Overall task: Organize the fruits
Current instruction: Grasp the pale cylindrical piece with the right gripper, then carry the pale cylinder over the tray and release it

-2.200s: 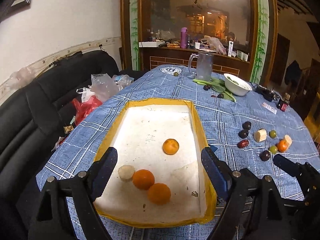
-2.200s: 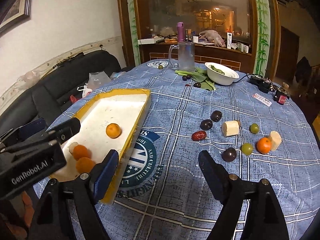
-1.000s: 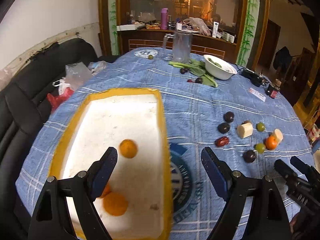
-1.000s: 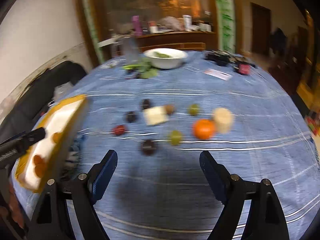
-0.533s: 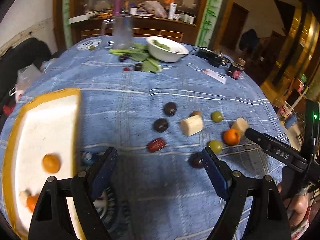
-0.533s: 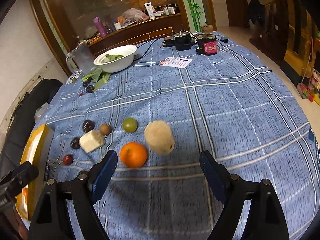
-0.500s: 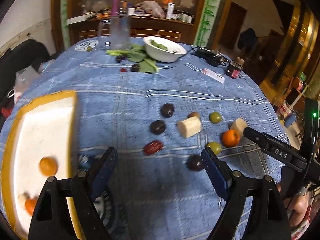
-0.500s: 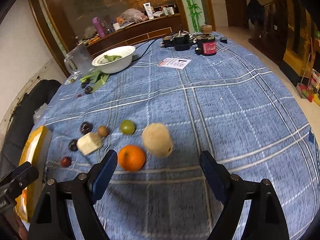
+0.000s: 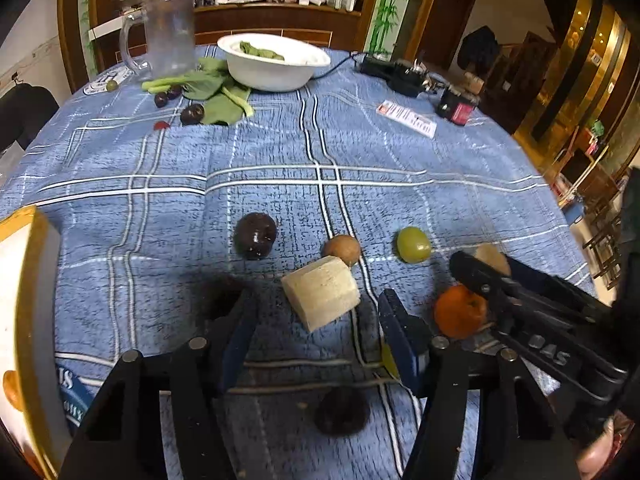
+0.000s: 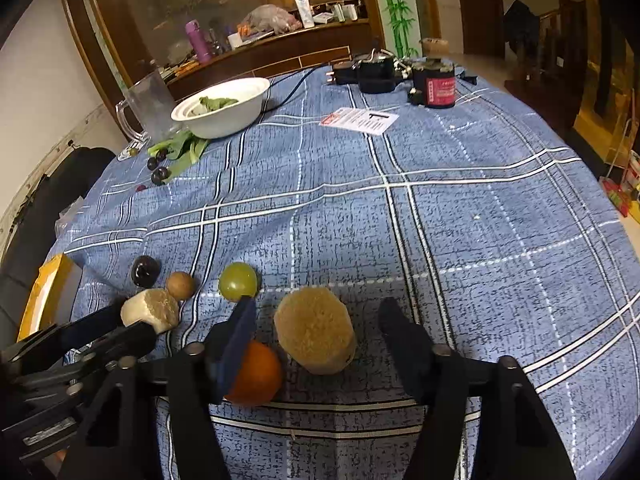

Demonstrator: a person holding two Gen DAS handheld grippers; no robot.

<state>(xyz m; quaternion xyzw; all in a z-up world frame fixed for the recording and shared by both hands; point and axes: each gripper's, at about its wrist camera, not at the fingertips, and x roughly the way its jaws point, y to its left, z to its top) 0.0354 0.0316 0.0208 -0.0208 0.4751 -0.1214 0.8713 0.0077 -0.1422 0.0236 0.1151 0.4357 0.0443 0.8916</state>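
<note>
I've swung both grippers off the tray onto the fruit; left gripper narrowing around a pale block, right gripper around a tan chunk (neither gripped yet).

The left tongs point down at the worktop, which wears a blue checked cloth. Their jaws have just been closing, and a pale cut block lies between the tips with a gap showing on both sides. Just behind the block sit a small brown fruit, a dark plum and a green grape. The right tongs reach in from the right, over an orange. A yellow-rimmed tray shows at the left edge. At the far side stand a white bowl and a glass mug.
</note>
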